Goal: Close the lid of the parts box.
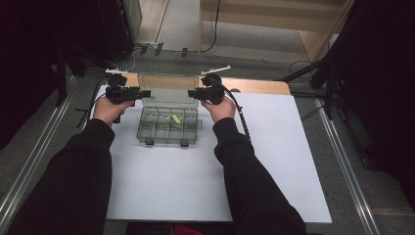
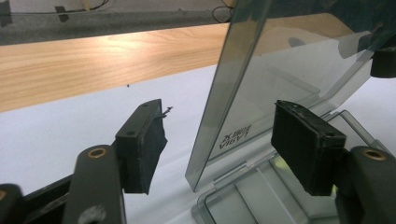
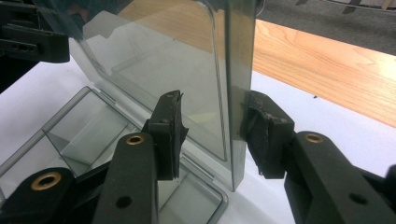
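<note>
You have a clear smoky-grey plastic compartment box [image 1: 169,126] lying near the far edge of the white sheet [image 1: 274,156] that covers the counter, with bare pale wood [image 1: 257,86] showing just behind the box. Its hinged transparent lid [image 1: 169,87] stands upright at the back of the box, and everything you hold sits at that lid.

Your left gripper [image 1: 123,93] is at the lid's left edge. In the left gripper view its jaws stand wide, one on each side of the lid's edge [image 2: 224,93], with clear gaps between the pads and the plastic; they grip nothing.

Your right gripper [image 1: 208,93] is at the lid's right edge. In the right gripper view the jaws straddle that edge [image 3: 238,93]: the outer pad [image 3: 261,135] lies against or just beside the plastic, the inner pad [image 3: 170,133] stands a little off it. You cannot tell from these views whether the pads truly press on the lid.

Inside the box, a small yellow-green piece [image 1: 175,118] lies in one of the middle compartments, near the lid's hinge. Two dark latches [image 1: 166,142] sit on the front wall of the box, on the side nearest you.
</note>
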{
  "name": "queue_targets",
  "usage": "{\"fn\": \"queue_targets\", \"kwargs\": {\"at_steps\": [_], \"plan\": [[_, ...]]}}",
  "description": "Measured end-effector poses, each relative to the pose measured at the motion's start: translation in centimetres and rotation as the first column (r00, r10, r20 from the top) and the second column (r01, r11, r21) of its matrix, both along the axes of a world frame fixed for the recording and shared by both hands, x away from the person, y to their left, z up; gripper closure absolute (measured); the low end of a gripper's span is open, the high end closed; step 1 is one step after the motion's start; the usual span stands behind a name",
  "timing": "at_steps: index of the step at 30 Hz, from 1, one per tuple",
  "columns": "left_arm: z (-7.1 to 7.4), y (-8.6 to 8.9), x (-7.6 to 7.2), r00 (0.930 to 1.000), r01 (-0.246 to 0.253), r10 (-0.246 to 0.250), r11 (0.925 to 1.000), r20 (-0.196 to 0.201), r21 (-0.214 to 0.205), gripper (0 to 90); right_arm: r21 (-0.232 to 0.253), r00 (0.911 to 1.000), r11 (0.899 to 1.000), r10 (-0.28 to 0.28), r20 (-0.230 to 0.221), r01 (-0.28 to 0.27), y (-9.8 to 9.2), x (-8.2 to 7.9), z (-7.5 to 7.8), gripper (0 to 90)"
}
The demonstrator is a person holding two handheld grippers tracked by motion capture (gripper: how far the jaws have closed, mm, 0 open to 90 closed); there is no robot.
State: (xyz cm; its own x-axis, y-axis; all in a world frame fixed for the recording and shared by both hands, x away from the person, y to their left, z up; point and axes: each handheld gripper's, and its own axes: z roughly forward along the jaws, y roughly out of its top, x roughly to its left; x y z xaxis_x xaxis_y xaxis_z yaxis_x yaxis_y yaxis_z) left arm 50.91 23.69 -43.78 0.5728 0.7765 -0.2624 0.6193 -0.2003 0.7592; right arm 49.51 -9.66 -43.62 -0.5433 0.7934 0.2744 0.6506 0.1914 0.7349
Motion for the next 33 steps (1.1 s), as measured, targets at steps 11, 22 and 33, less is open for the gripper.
{"fn": "queue_targets", "kwargs": {"at_steps": [11,22,33], "plan": [[1.1,1.6,-1.2,0.9999,0.01,-0.01,0.9999,0.012,0.012,47.0,-0.008,1.0,1.0,0.005,0.006,-0.005,0.0,-0.3,0.1,59.5],[1.7,3.2,-1.4,0.9988,0.008,-0.006,0.999,-0.049,0.044,89.9,-0.008,0.9999,1.0,0.008,0.008,-0.008,0.1,-0.5,0.2,59.1],[2.6,1.9,0.6,0.9996,0.005,-0.003,0.9983,-0.026,0.059,89.7,0.0,0.9999,1.0,0.013,0.009,-0.013,0.1,-0.7,0.2,58.6]]}}
